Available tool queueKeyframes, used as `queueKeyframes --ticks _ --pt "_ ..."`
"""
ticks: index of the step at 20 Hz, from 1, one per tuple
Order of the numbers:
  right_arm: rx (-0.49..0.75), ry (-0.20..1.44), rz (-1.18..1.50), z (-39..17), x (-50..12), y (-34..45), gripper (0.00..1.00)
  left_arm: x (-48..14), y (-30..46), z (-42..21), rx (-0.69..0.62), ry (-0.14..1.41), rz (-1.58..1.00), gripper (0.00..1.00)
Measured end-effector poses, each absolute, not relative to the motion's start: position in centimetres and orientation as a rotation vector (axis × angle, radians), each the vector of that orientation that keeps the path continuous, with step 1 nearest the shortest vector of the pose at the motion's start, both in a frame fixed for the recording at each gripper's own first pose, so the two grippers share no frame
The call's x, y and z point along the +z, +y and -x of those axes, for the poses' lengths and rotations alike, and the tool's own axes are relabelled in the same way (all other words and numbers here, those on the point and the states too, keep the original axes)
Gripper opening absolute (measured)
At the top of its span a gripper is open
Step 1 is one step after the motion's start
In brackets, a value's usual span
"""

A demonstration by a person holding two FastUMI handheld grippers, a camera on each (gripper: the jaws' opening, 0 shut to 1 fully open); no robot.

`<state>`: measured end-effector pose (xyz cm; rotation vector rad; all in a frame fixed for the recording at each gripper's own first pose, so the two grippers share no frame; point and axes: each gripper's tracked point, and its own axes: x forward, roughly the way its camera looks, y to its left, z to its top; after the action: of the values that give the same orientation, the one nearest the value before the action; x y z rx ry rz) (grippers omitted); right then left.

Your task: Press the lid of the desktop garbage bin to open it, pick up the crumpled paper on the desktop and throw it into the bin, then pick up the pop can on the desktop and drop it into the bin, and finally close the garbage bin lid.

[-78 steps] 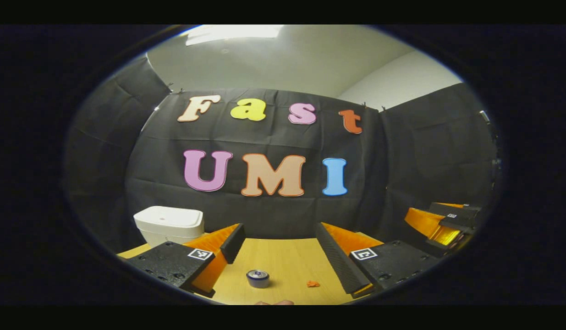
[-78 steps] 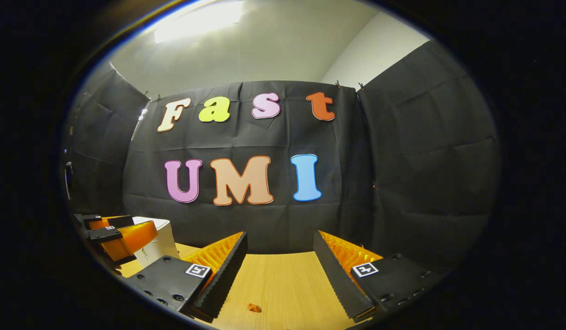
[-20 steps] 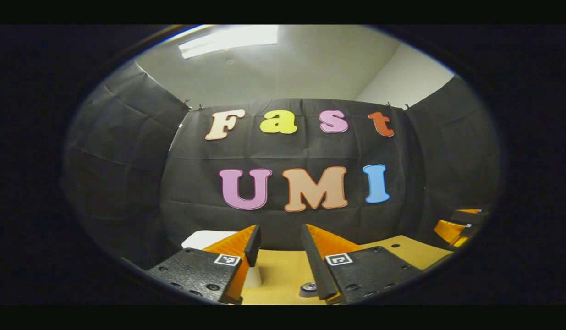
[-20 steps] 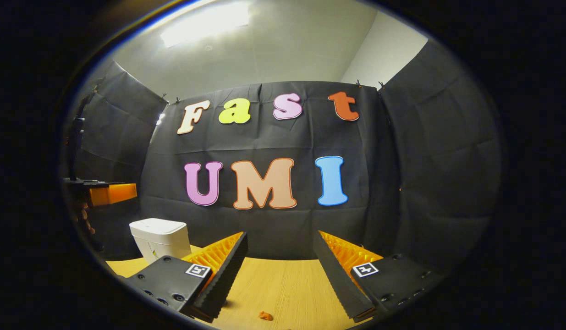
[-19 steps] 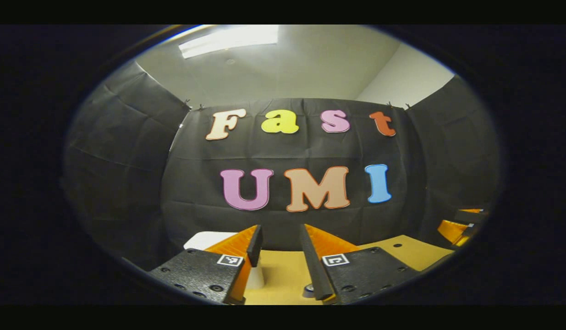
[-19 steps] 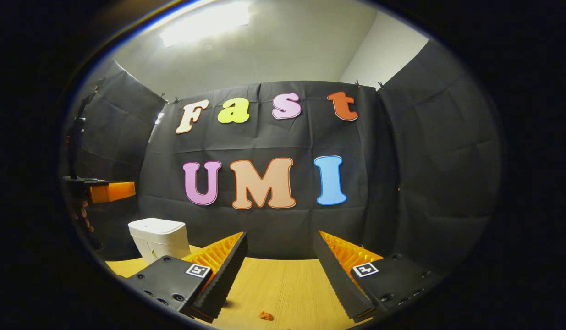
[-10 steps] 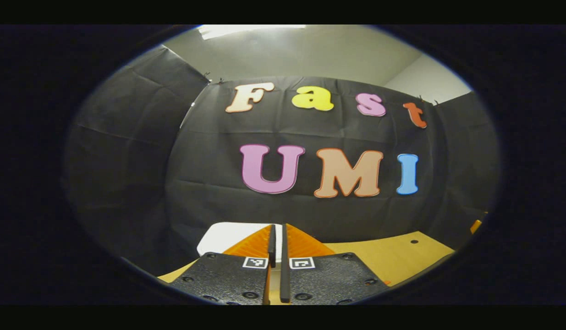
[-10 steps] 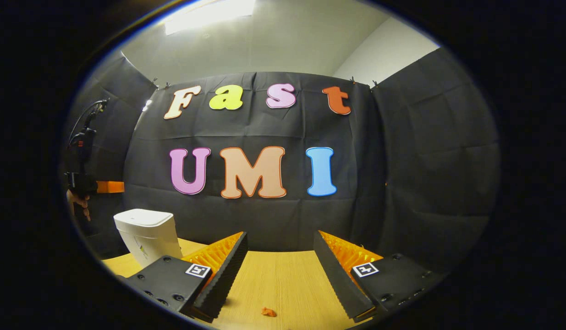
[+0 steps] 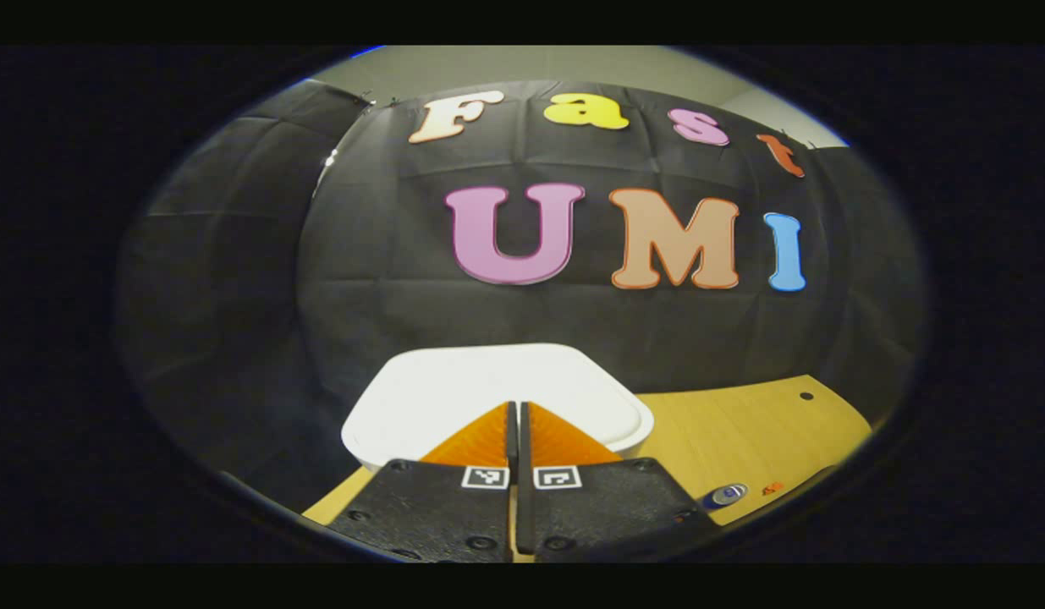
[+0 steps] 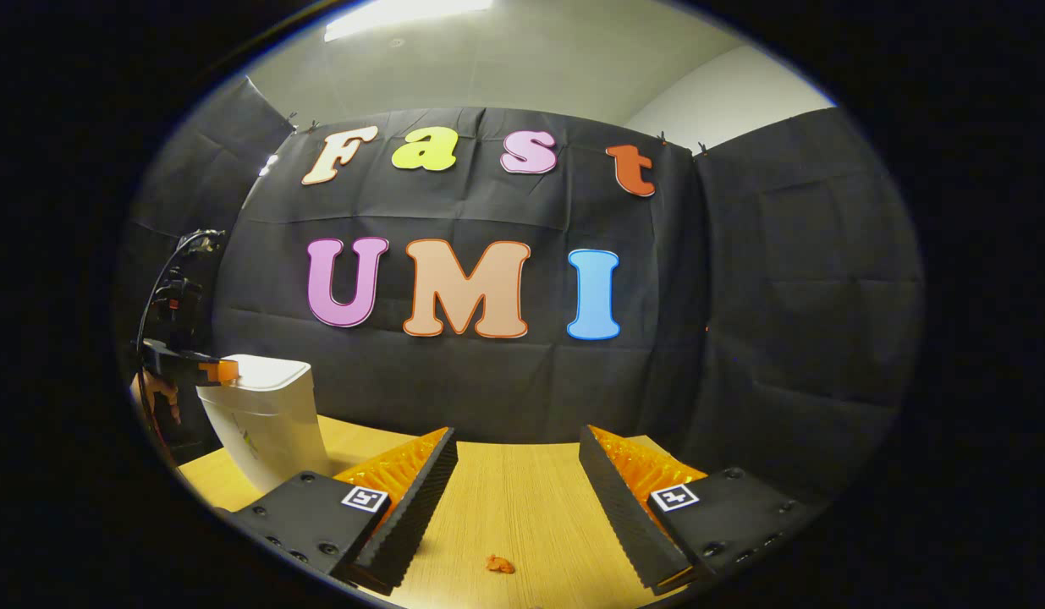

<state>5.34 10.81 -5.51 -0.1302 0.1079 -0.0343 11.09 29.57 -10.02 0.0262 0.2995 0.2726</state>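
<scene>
In the left gripper view, the left tool has its fingers pressed together with nothing between them, the tips over the closed white lid of the garbage bin, apparently touching it, though contact is hard to confirm. The bin stands at the back left of the wooden desk. The pop can lies on the desk to the right, with the small orange crumpled paper just beside it. In the right gripper view, the right tool is spread wide and empty above the desk.
</scene>
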Motion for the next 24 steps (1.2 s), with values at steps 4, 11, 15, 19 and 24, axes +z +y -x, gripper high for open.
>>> queueKeyframes --ticks 4,11,15,19,24 --pt "-0.003 0.118 0.133 -5.8 -5.9 12.3 0.97 -10.6 29.8 -10.9 0.288 0.317 -0.048 0.0" --pt "0.02 0.097 0.132 -5.7 -4.6 12.0 0.95 -3.9 28.6 -10.8 0.279 0.093 -0.003 0.02" --pt "0.027 0.067 0.112 -5.4 -3.4 10.9 0.96 -0.3 26.3 -9.6 0.261 0.021 -0.049 0.74" --pt "0.053 0.065 0.09 -5.6 -3.3 9.6 0.95 1.1 21.8 -6.9 0.213 -0.037 -0.005 0.9" --pt "0.129 0.138 0.031 -6.3 -6.9 8.9 0.95 -1.8 16.7 -2.4 0.197 0.0 0.024 0.93"
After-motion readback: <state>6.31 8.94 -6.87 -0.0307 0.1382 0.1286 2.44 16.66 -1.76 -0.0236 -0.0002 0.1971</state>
